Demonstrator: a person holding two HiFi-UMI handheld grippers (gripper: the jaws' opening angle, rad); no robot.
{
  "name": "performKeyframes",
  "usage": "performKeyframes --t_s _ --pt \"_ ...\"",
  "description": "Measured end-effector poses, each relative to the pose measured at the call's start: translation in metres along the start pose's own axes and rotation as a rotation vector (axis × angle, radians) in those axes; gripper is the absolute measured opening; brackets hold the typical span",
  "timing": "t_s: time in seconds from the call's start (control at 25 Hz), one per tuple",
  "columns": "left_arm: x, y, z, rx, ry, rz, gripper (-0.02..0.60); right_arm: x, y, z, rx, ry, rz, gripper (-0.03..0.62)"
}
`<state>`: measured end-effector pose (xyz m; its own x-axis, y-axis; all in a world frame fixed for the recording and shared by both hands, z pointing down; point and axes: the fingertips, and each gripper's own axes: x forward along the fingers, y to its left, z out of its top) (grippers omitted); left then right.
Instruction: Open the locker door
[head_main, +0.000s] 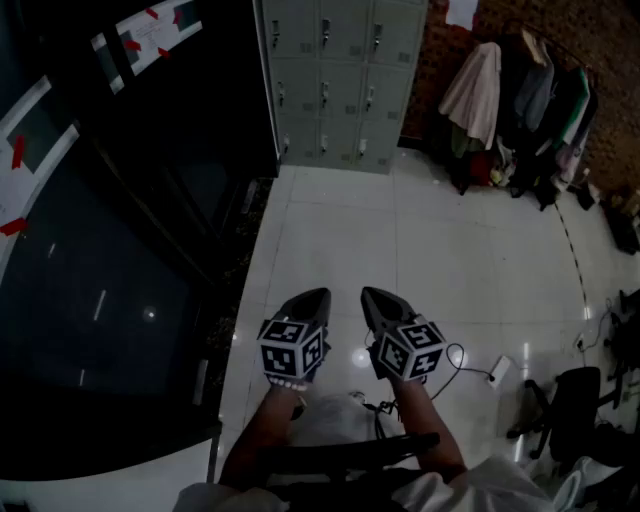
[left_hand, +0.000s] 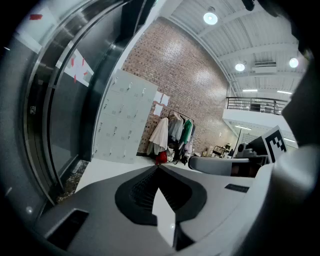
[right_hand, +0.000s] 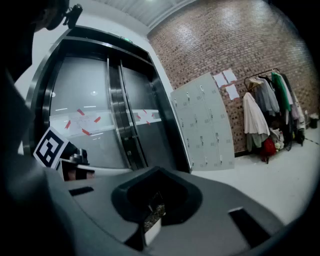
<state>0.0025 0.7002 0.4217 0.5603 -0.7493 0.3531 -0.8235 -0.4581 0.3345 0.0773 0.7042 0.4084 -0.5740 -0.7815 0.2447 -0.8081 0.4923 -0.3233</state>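
The grey bank of lockers (head_main: 340, 80) stands against the far wall with every door closed. It also shows in the left gripper view (left_hand: 122, 120) and the right gripper view (right_hand: 202, 125). Both grippers are held side by side low over the white tile floor, a long way short of the lockers. My left gripper (head_main: 316, 296) (left_hand: 159, 167) has its jaw tips together with nothing between them. Just to its right, my right gripper (head_main: 371, 294) (right_hand: 156, 169) is likewise shut and empty. Each points slightly downward toward the lockers.
Dark glass doors with red tape marks (head_main: 100, 250) run along the left. A rack of hanging clothes (head_main: 520, 100) stands right of the lockers by the brick wall. A power strip with cable (head_main: 497, 370) and a black chair (head_main: 570, 400) are at lower right.
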Motion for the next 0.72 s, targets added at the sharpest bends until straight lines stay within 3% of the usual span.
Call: performKeyframes --t_s 0.52,0.72 --pt "0.05 -0.043 -0.013 -0.018 0.002 0.038 -0.003 -0.034 -0.08 0.0 0.037 0.004 -0.006 0.011" --pt "0.077 -0.042 -0.011 -0.015 0.011 0.034 -0.002 -0.022 -0.104 -0.001 0.052 0.007 -0.008 0.011"
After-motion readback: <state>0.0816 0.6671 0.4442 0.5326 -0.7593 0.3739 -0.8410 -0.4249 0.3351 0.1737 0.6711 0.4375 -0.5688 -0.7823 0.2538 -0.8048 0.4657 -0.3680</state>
